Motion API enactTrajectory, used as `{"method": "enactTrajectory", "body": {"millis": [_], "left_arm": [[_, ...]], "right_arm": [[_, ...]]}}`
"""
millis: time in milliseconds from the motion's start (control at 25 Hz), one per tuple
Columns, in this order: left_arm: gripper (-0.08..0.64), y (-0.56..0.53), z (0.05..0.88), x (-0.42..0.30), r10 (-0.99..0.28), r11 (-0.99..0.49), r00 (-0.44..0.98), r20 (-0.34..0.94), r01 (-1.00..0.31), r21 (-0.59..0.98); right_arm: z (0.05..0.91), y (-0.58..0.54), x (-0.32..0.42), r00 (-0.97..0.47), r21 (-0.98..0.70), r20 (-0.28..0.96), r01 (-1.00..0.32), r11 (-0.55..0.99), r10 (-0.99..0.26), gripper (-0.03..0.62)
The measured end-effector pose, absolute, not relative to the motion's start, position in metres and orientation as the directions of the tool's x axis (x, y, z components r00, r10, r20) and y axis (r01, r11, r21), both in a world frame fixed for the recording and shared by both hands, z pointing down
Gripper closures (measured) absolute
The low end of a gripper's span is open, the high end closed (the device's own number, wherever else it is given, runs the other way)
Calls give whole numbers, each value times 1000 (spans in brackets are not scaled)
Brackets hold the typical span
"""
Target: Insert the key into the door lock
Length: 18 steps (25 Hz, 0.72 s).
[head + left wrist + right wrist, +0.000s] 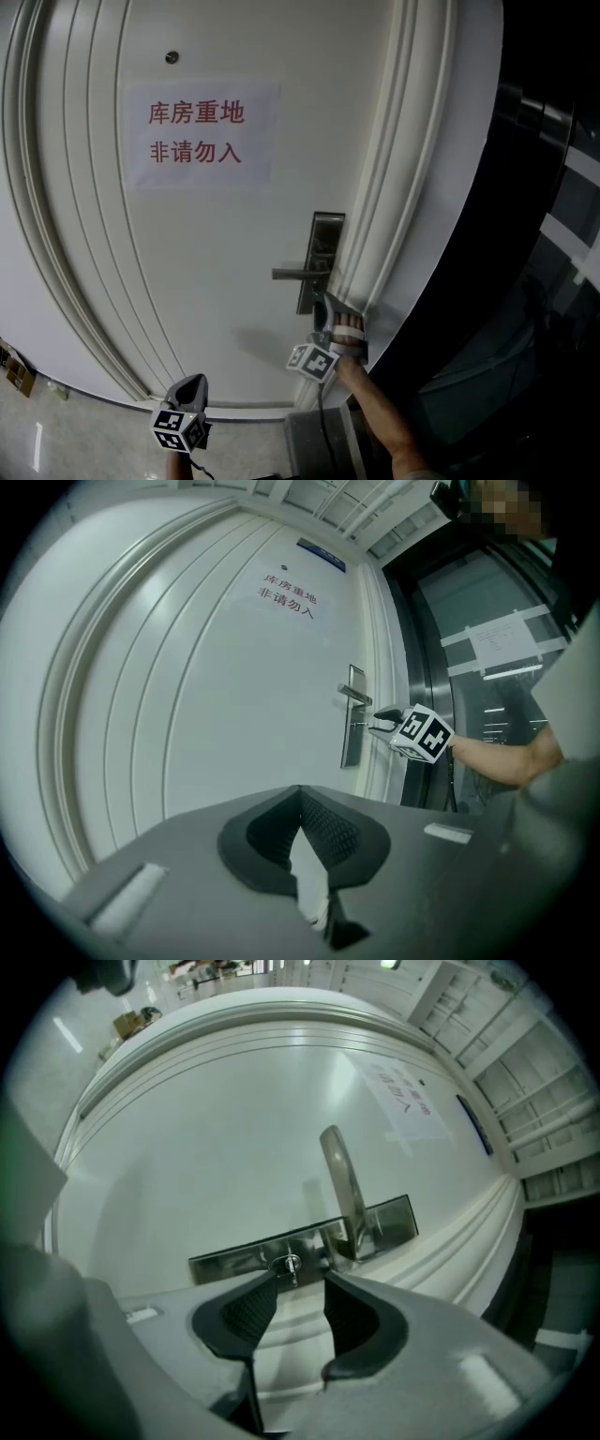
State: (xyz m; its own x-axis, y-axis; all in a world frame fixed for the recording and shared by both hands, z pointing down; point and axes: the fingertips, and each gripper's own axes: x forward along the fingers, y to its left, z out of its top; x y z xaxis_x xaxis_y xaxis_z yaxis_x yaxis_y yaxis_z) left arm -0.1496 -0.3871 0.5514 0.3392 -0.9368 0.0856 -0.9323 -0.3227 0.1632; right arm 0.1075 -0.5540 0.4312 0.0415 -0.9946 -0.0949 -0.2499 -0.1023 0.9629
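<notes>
Key [289, 1266], seen end-on in the right gripper view, is seated in the lock plate [234, 1258]. Its long axis runs straight into the plate and away from the camera, so only the small round head and a short tab show.

The right gripper [300, 1277] is nearer than the plate, with its jaws released and standing apart, gripping nothing. The key lies just past the jaw tips, in line with the gap and closer to the tip at that view's left, and neither pad presses on it. The handle [342, 1185] springs from the plate beside the key.

The left gripper [300, 794] hangs well back from the plate. Its jaws are clenched tip to tip with nothing between them.

Only the right gripper view shows the key. In the head view the right gripper [328, 305] covers that part of the lock plate [323, 239], just under the handle [298, 274], with the person's forearm [380, 412] behind it. The left gripper [192, 382] is lower and to the plate's left.

The left gripper view alone shows the right gripper [382, 722] side-on, pointing level at the plate, and a glass wall [469, 583] beyond the door's edge.

Around the plate is the white door [216, 281], with a sign [199, 133] in red characters above and to the plate's left.
</notes>
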Motion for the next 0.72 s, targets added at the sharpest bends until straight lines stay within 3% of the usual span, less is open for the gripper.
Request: {"method": "enactTrajectory", "body": {"millis": [320, 520, 720], "left_arm": [[557, -371, 543, -148, -926, -354, 367, 90, -926, 133], [557, -358, 536, -144, -912, -389, 399, 91, -914, 113], [557, -341, 533, -131, -894, -433, 440, 81, -896, 96]], "right_arm": [[415, -507, 118, 23, 844, -119, -524, -113, -993, 578], [411, -464, 122, -13, 689, -73, -724, -41, -997, 591], [425, -425, 128, -41, 549, -22, -836, 23, -999, 591]]}}
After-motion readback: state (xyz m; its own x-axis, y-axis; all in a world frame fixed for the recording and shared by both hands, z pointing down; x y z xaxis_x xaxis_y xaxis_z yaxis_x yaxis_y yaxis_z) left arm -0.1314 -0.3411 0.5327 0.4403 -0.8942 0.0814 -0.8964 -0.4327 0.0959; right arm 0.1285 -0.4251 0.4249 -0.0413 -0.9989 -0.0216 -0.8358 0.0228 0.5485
